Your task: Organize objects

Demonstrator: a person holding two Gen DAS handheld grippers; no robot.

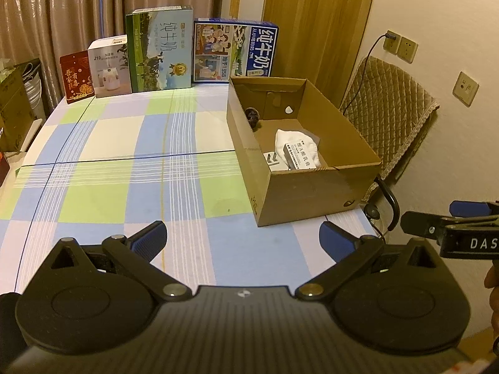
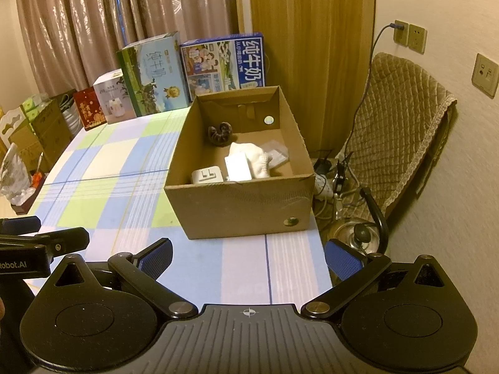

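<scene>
Hovering: left hand-held gripper [image 1: 243, 243] spread, empty | cardboard box [image 1: 312, 191] ahead-right

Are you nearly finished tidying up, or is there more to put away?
It looks nearly finished. The cardboard box already holds a white cloth, a small white carton, a white plug and a dark curled thing. Both the left claw and the right claw are open and empty. Nothing loose shows on the checked tablecloth; only boxes stand along its far edge.
</scene>
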